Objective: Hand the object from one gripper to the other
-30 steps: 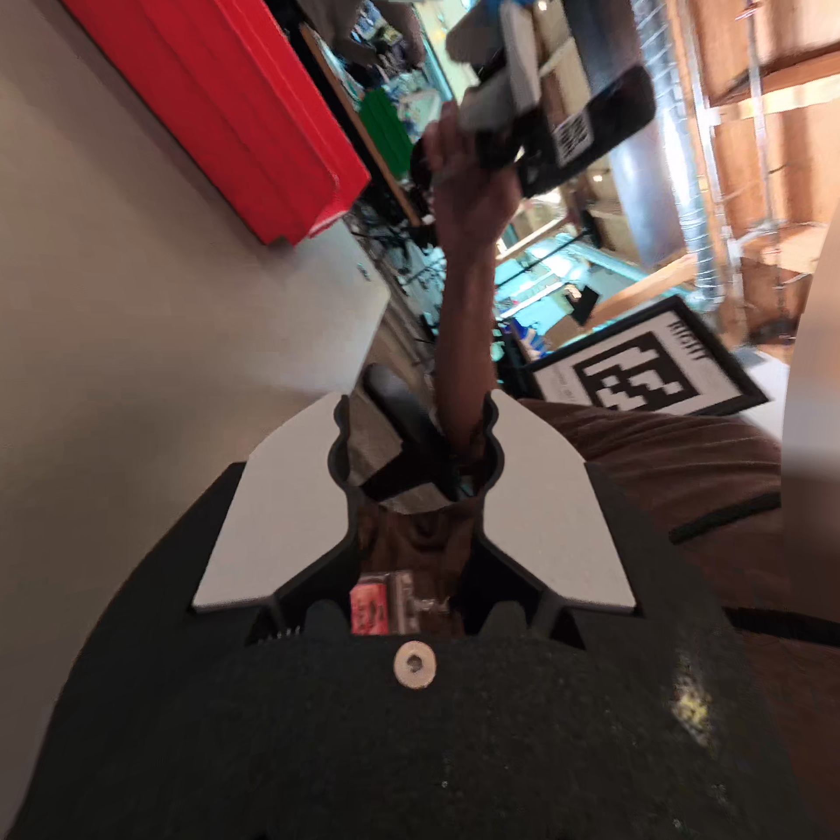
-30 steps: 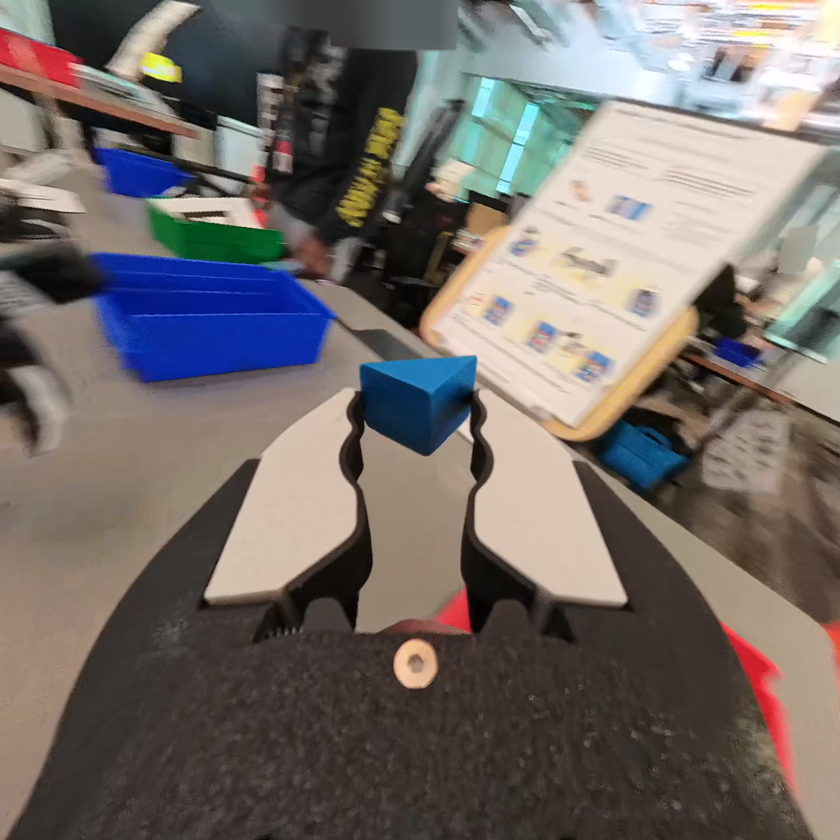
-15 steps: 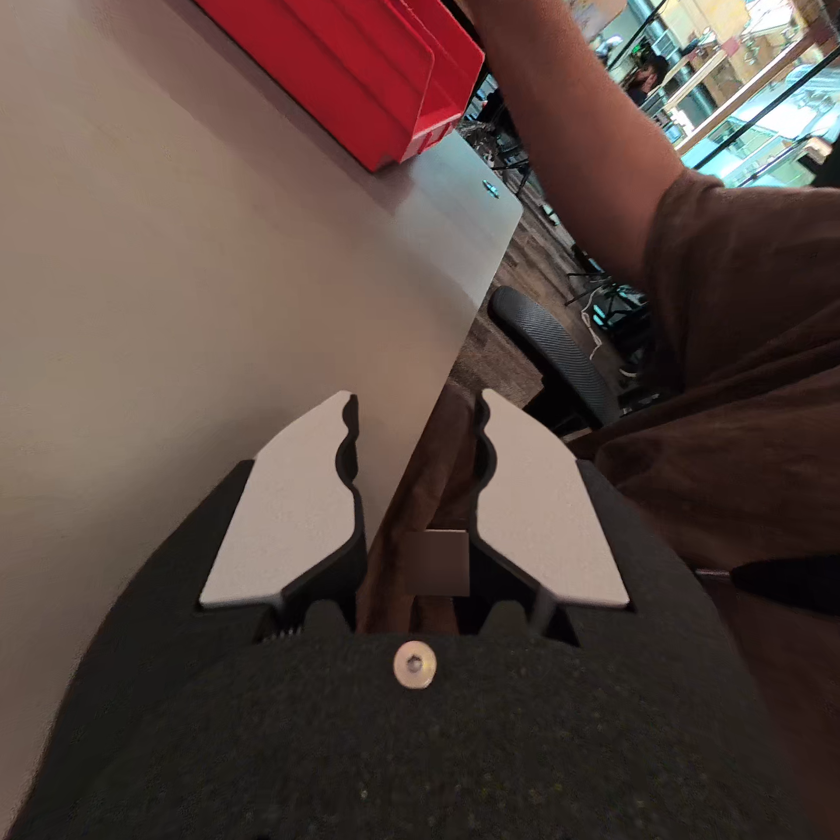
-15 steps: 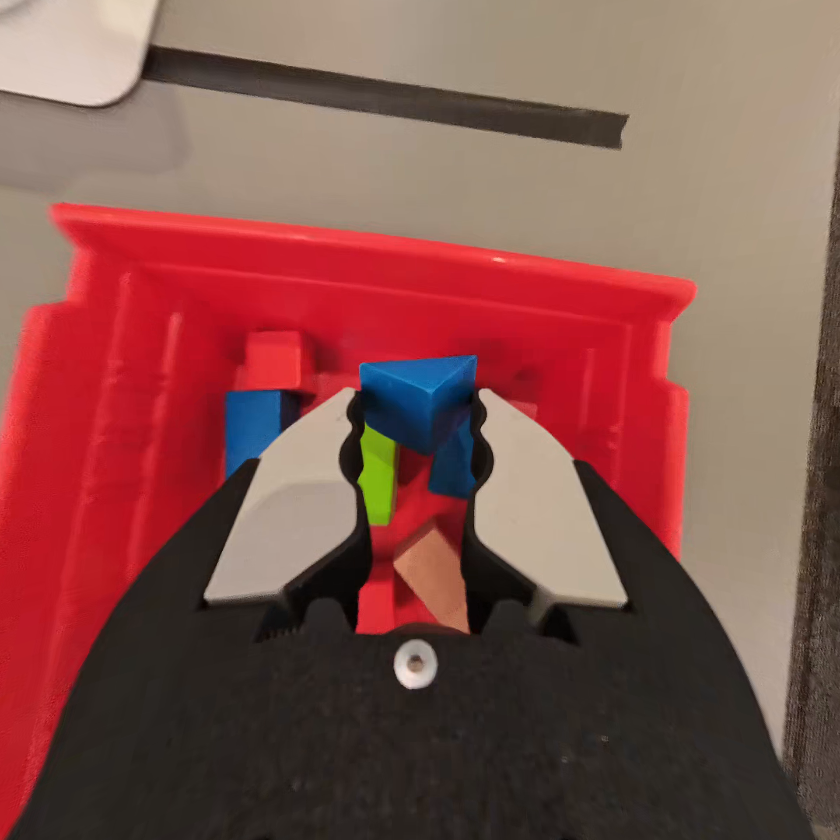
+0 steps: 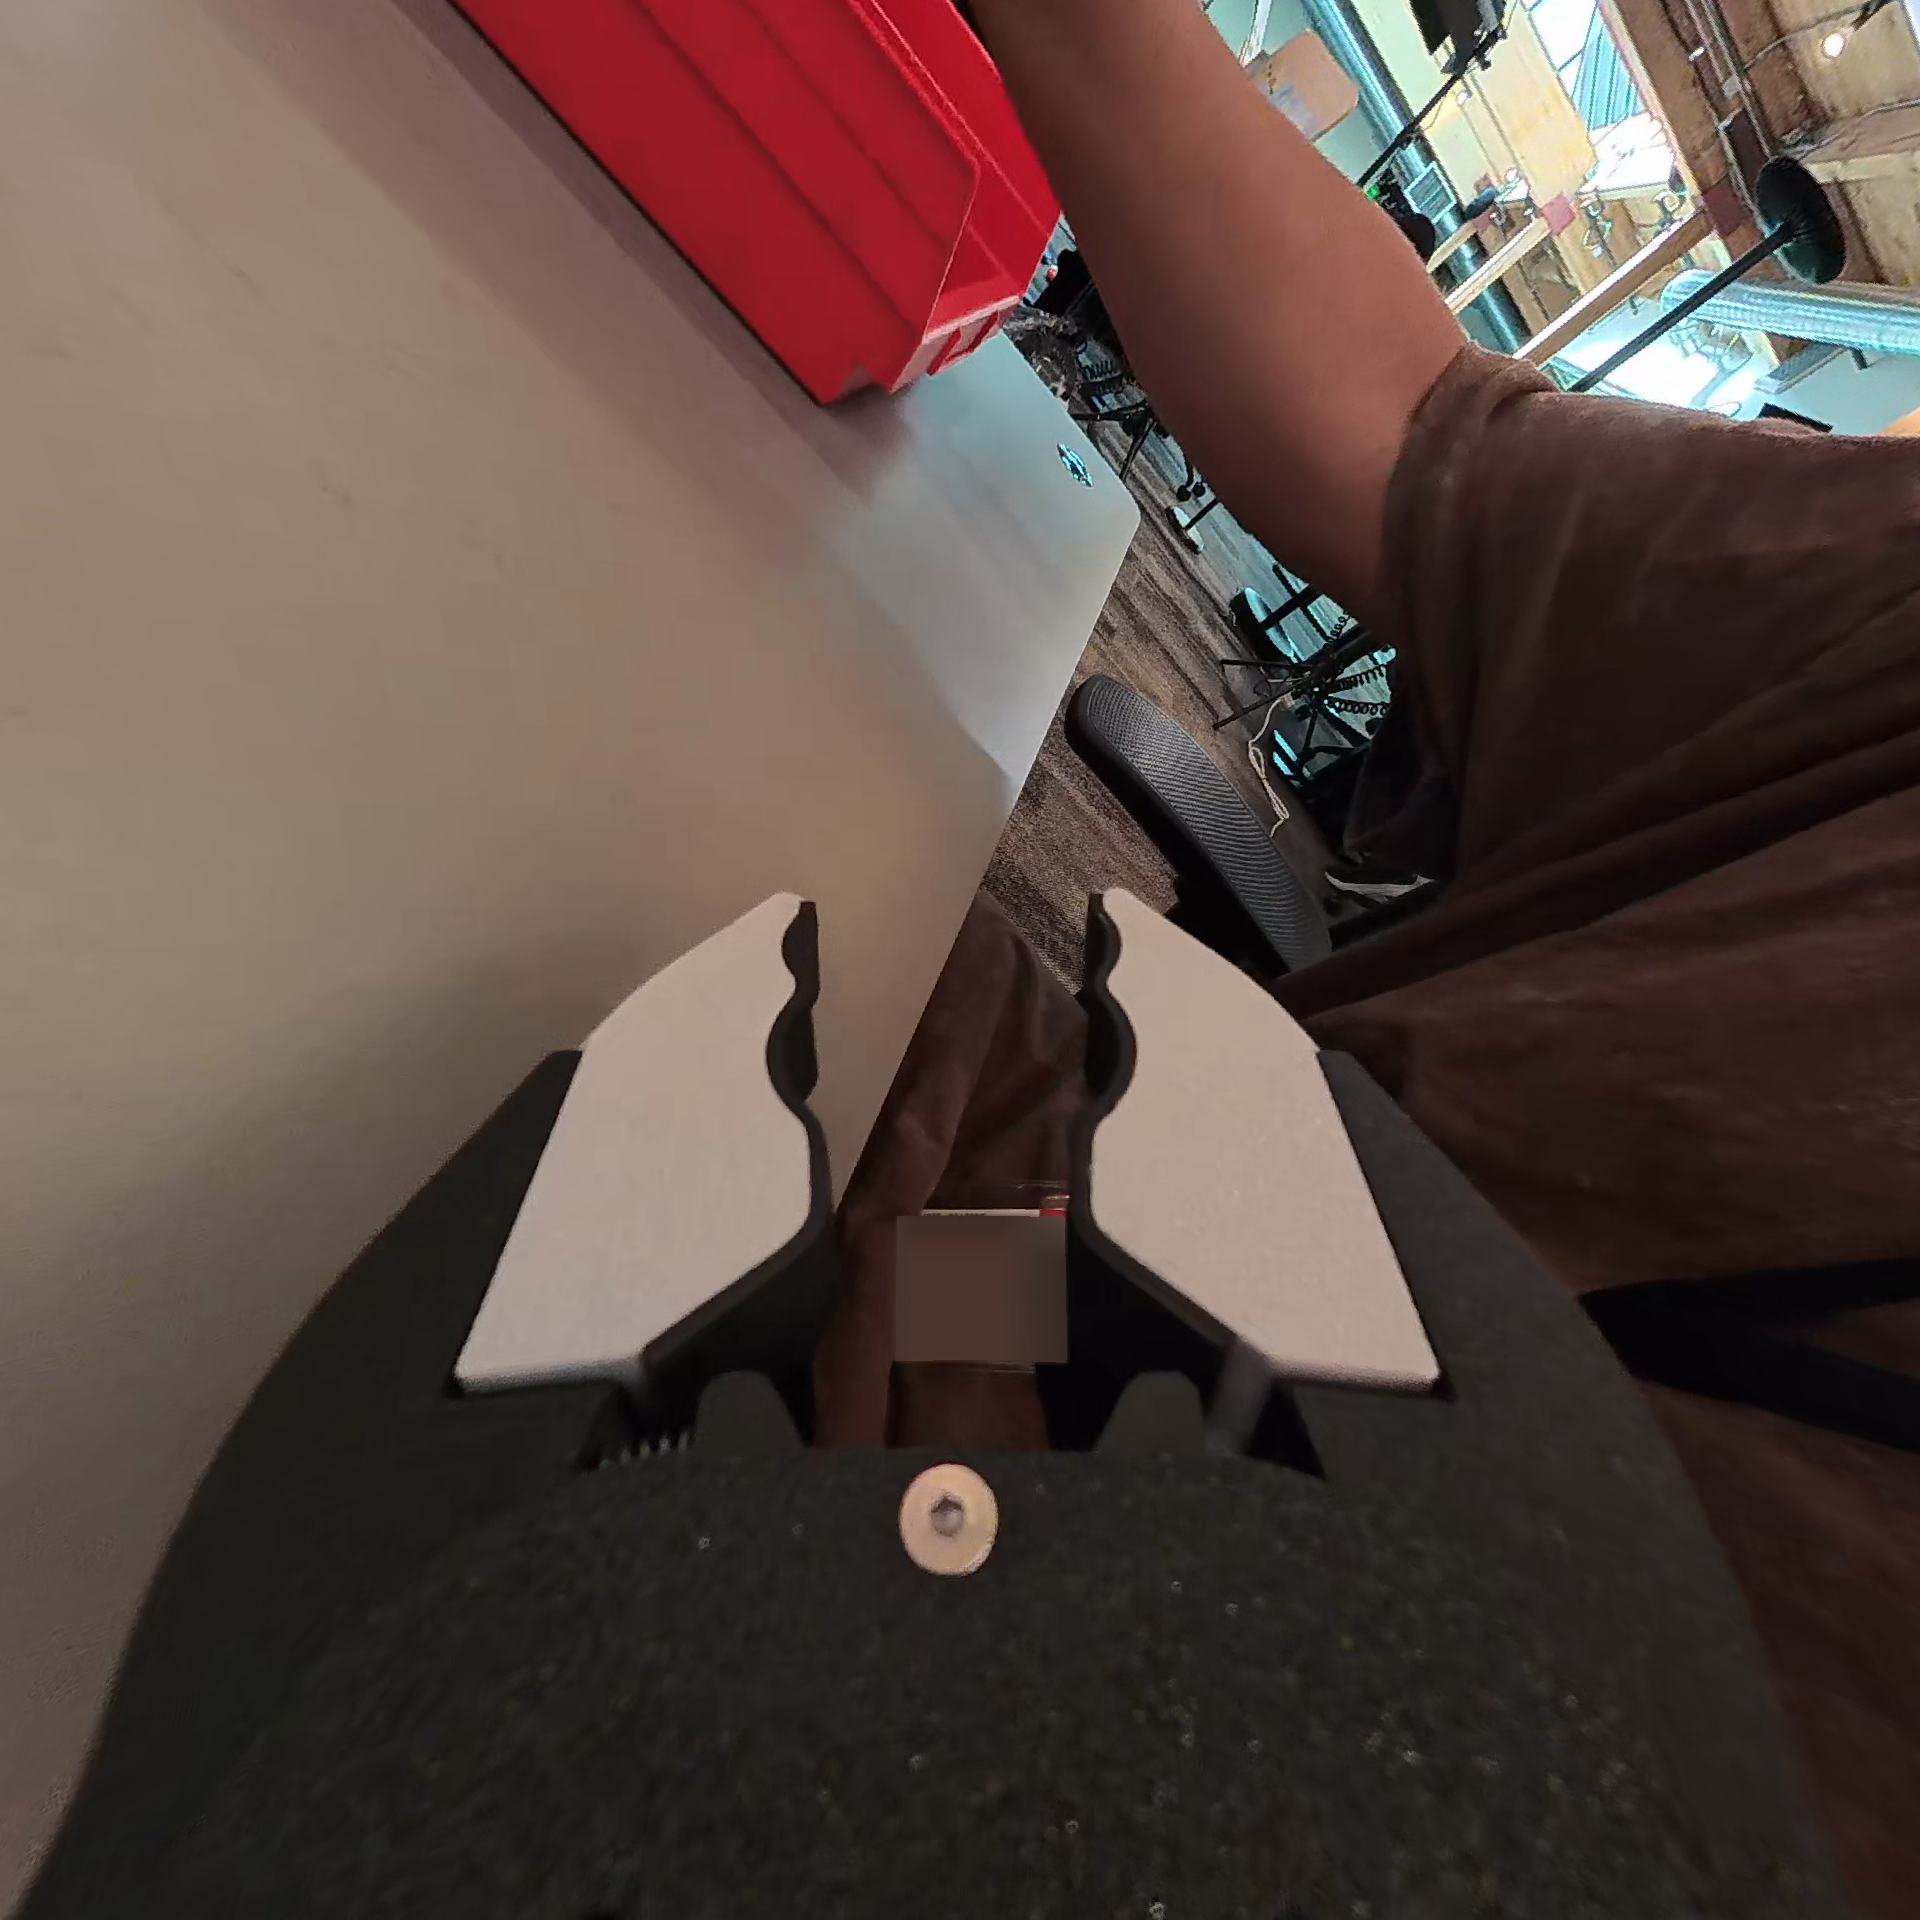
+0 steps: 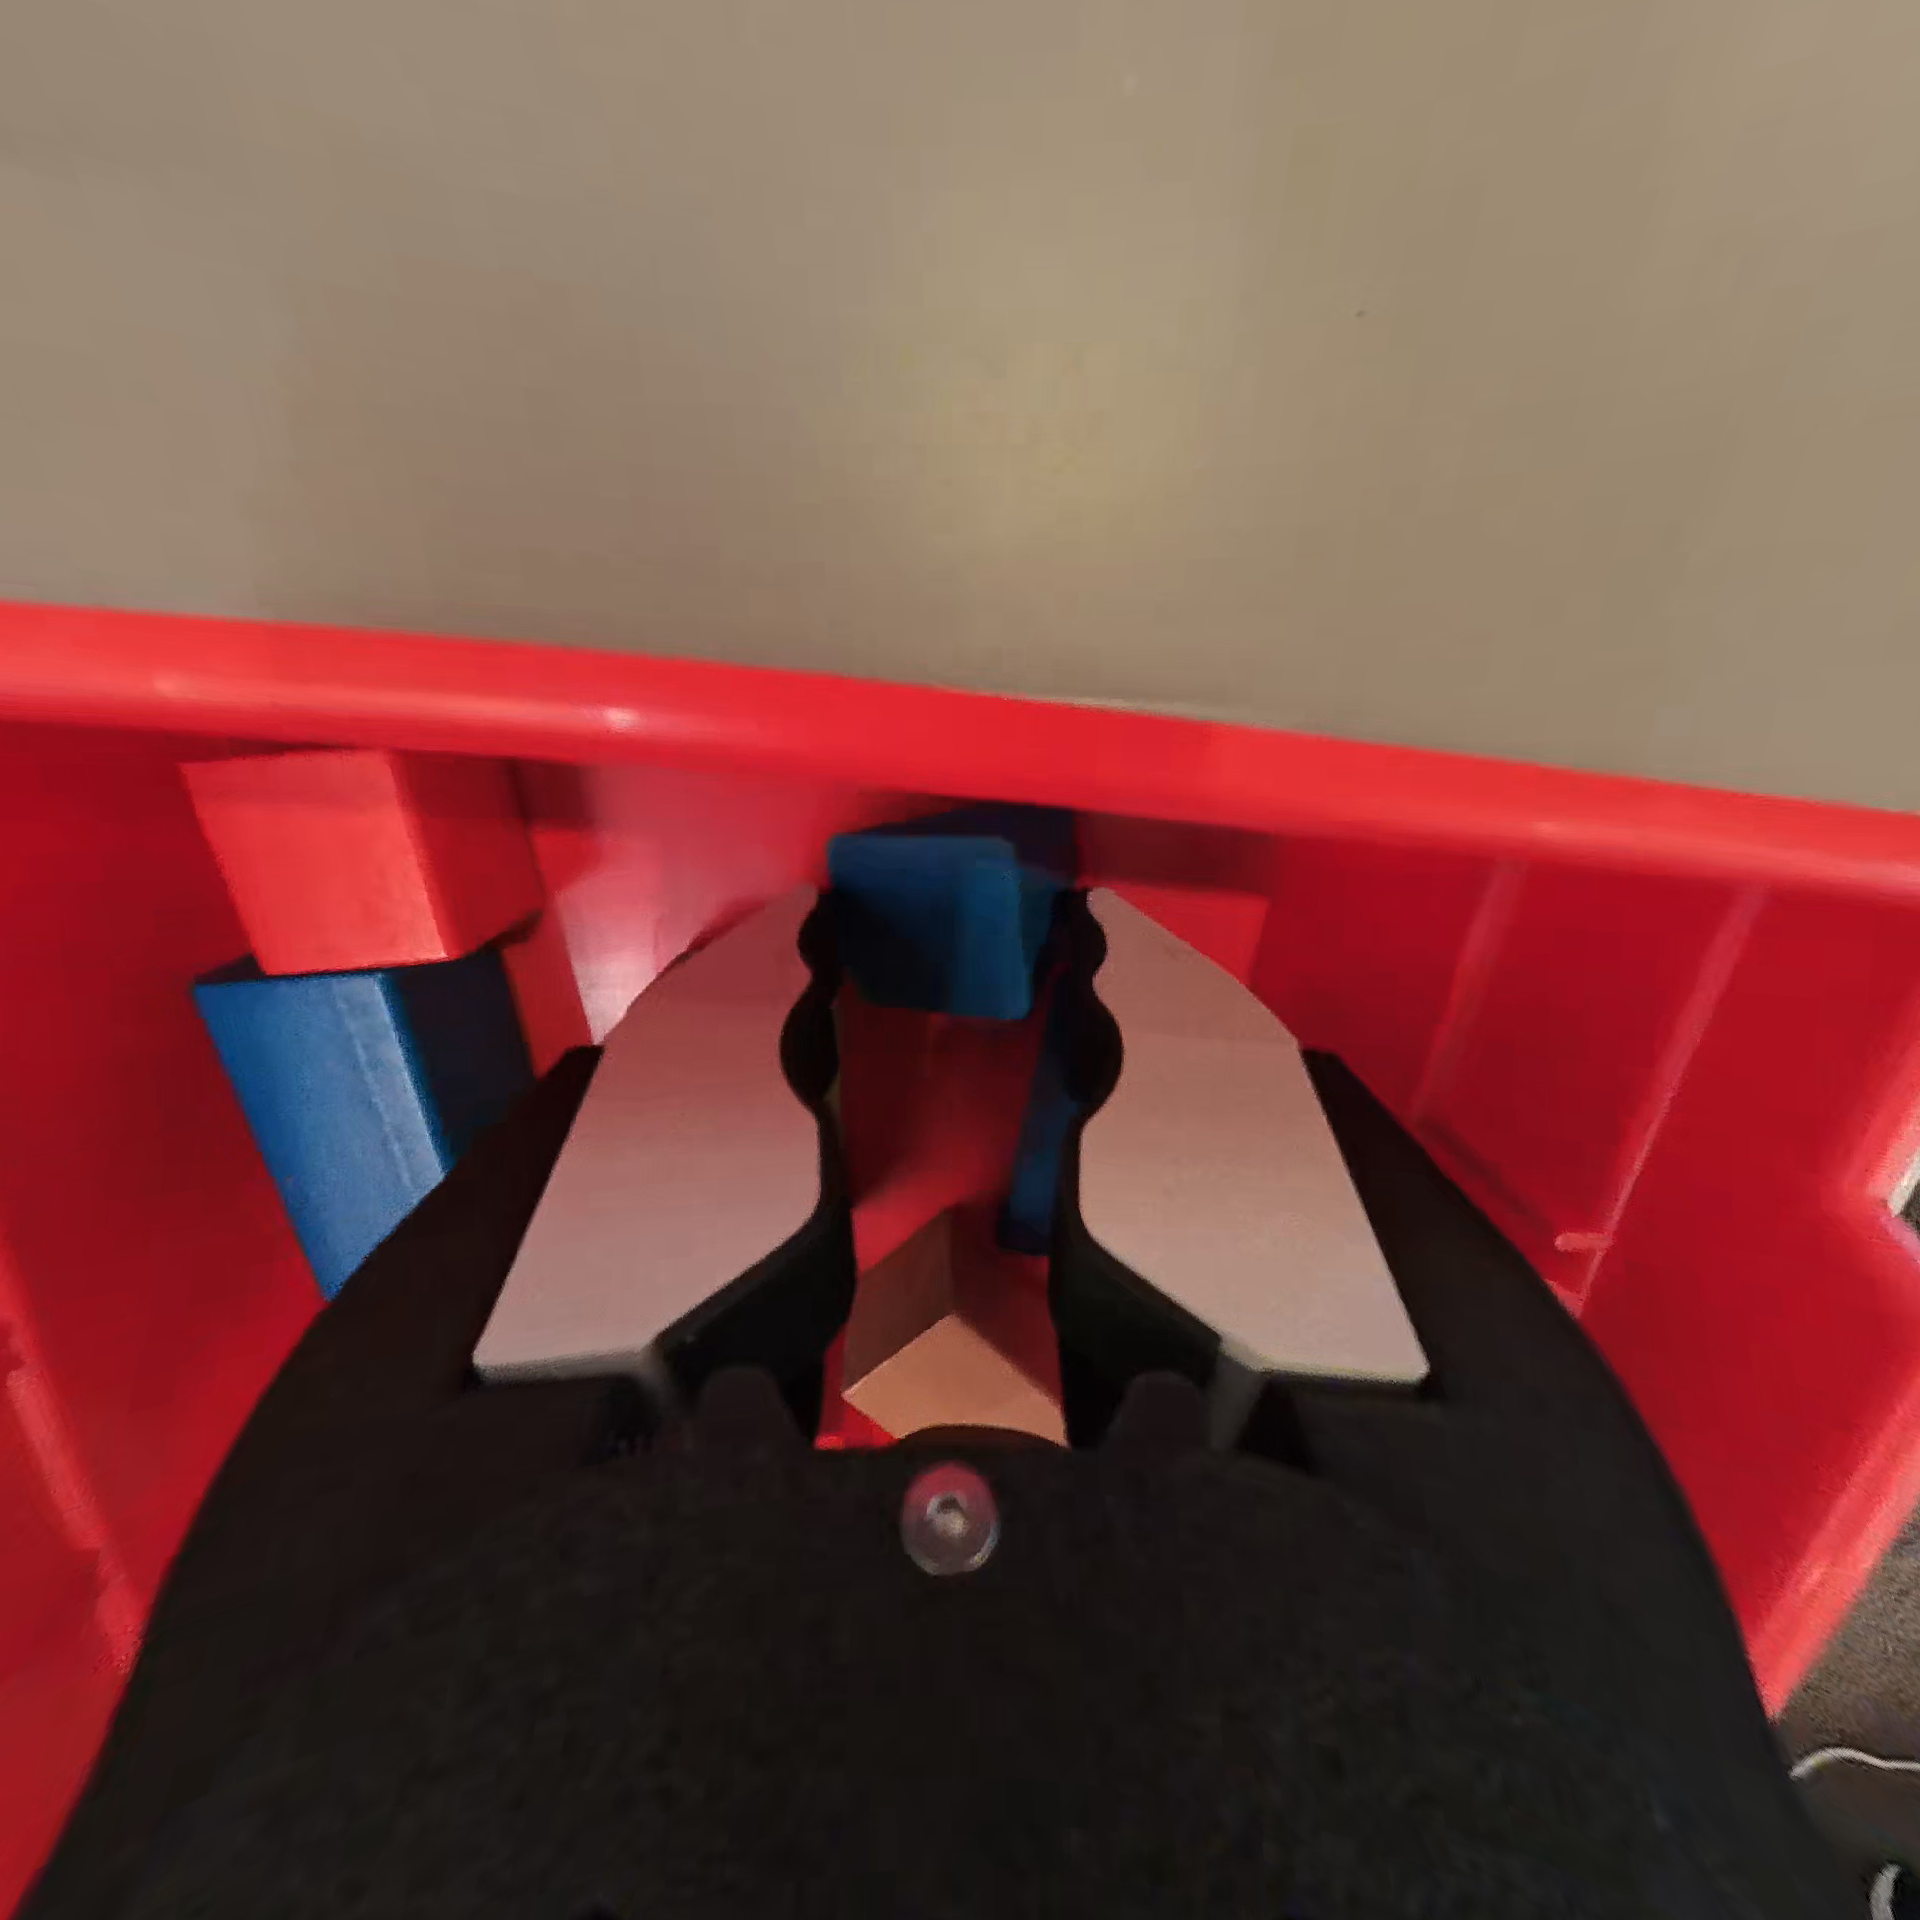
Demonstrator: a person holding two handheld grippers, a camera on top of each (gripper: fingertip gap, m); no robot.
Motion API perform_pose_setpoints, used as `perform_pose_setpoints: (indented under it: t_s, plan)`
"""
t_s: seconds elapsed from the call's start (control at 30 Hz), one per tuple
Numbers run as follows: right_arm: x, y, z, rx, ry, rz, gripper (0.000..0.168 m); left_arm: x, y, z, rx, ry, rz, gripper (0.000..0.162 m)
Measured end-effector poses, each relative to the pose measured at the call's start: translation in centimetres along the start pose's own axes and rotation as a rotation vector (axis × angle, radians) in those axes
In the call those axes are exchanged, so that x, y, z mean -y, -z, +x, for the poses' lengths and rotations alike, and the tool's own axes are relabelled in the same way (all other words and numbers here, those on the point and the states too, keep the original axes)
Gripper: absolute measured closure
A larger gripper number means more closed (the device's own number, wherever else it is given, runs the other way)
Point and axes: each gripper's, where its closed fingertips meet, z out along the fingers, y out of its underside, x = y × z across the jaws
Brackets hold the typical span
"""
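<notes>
My right gripper (image 6: pixel 948 906) is shut on a blue wedge-shaped block (image 6: pixel 925 940), held at the fingertips. It is down inside the red bin (image 6: pixel 935 740), close to the bin's far wall. My left gripper (image 5: pixel 951 914) is open and empty. It lies tilted beside the grey table (image 5: pixel 364 623), pointing along the table's near edge. The red bin also shows in the left wrist view (image 5: pixel 790 156), at the far end of the table.
Inside the bin lie a red cube (image 6: pixel 332 862), a blue block (image 6: pixel 332 1101), another blue piece (image 6: pixel 1029 1174) and a tan wooden block (image 6: pixel 935 1340). A person's arm (image 5: pixel 1247 260) reaches over the bin. A black chair (image 5: pixel 1195 810) stands past the table edge.
My right gripper swung from the room down over the red bin and has sunk into it with the blue block. My left gripper turned toward the table edge and has stayed open.
</notes>
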Motion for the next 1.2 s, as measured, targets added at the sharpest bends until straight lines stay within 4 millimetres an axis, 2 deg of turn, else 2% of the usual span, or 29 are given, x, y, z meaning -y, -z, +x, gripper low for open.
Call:
perform_pose_setpoints:
  t_s: [0.1,0.13,0.2,0.3,0.37,0.47,0.53,0.6,0.67,0.77,0.83,0.9,0.93,0.97,1.0,1.07,1.1,1.2]
  plan:
    - [-0.1,0.1,0.1,0.014,0.000,0.014,0.122,0.0,0.0,-0.3,0.019,-0.015,-0.005,0.113]
    - [-0.1,0.5,0.2,0.017,0.002,0.032,0.113,0.0,0.1,-0.4,0.027,-0.021,-0.005,0.113]
    - [0.1,2.6,0.4,0.007,0.018,0.112,0.110,0.4,0.5,-0.6,0.046,-0.036,0.016,0.113]
    - [0.0,8.5,-0.2,-0.010,0.053,0.349,0.110,1.1,1.5,-1.2,0.087,-0.071,0.048,0.112]
    - [-1.1,13.5,-2.0,0.031,0.090,0.563,0.110,1.5,2.3,-2.0,0.136,-0.100,0.062,0.110]
    - [-5.4,19.1,-5.9,0.149,0.096,0.857,0.115,2.2,3.7,-3.4,0.231,-0.147,0.075,0.109]
    - [-9.5,21.0,-8.8,0.238,0.083,1.013,0.117,2.5,4.3,-3.8,0.265,-0.175,0.077,0.109]
    - [-13.9,21.9,-10.1,0.233,0.009,1.182,0.127,2.9,4.7,-4.1,0.294,-0.195,0.079,0.109]
    - [-17.8,22.0,-11.3,0.232,-0.063,1.331,0.127,3.1,4.9,-4.2,0.316,-0.226,0.077,0.110]
    - [-21.5,19.4,-12.5,0.184,-0.073,1.312,0.127,3.0,5.0,-4.8,0.378,-0.272,0.045,0.110]
    - [-22.7,17.8,-12.9,0.152,-0.039,1.265,0.126,3.2,5.2,-4.5,0.382,-0.261,0.042,0.114]
    - [-23.1,17.1,-13.1,0.162,-0.028,1.225,0.126,4.3,5.7,-1.5,0.238,-0.199,0.089,0.116]
    - [-23.0,17.2,-13.2,0.165,-0.024,1.235,0.126,4.9,6.2,0.3,0.157,-0.190,0.096,0.114]
    - [-22.9,17.3,-13.2,0.161,-0.015,1.244,0.126,5.5,7.3,1.0,0.139,-0.190,0.083,0.114]
    - [-22.9,17.2,-13.1,0.151,-0.010,1.236,0.126,6.2,8.7,1.0,0.170,-0.208,0.071,0.114]
    - [-22.9,16.9,-12.6,0.120,-0.005,1.224,0.126,7.1,12.4,-0.9,0.296,-0.296,-0.012,0.114]
    - [-22.8,16.7,-12.2,0.103,-0.012,1.213,0.126,7.5,14.6,-3.1,0.403,-0.345,-0.069,0.115]
    - [-22.4,16.1,-11.0,0.079,-0.062,1.186,0.126,9.0,21.0,-11.3,0.696,-0.396,-0.224,0.116]
